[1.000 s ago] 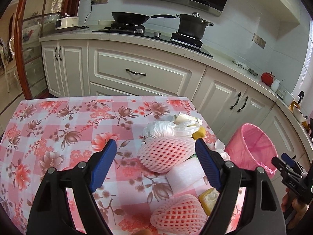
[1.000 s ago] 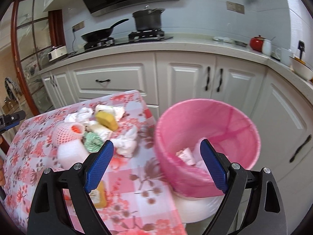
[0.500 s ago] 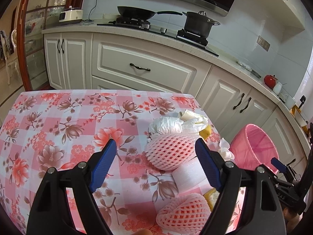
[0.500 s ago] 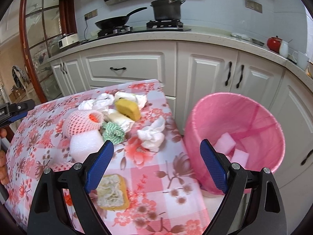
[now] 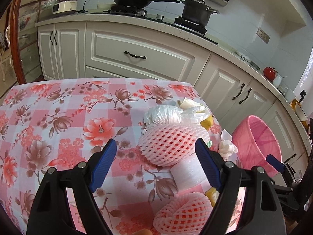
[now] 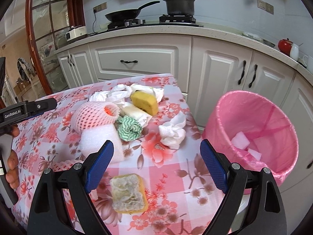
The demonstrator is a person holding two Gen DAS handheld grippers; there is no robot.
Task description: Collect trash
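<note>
Trash lies on the right part of the floral table (image 5: 58, 117): a pink foam net (image 5: 172, 145) (image 6: 93, 115), a white foam roll (image 6: 101, 143) (image 5: 187, 174), a second foam net (image 5: 183, 213), a worn yellow sponge (image 6: 127, 193), a yellow sponge (image 6: 144, 101), a green cloth (image 6: 129, 127), crumpled tissue (image 6: 174, 131) and white bags (image 5: 164, 115). The pink-lined bin (image 6: 256, 133) (image 5: 256, 141) stands right of the table. My left gripper (image 5: 155, 156) is open above the near net. My right gripper (image 6: 156, 160) is open and empty over the table's right edge, above the worn sponge.
White kitchen cabinets (image 6: 137, 62) and a counter with a wok (image 6: 125, 15) and a pot (image 6: 179, 4) run behind the table. White foam pieces (image 6: 240, 141) lie in the bin. The table's left half (image 5: 39, 127) holds only the cloth.
My right gripper has swung left from over the bin to over the table, bringing the worn sponge under it. My left gripper has drawn back a little.
</note>
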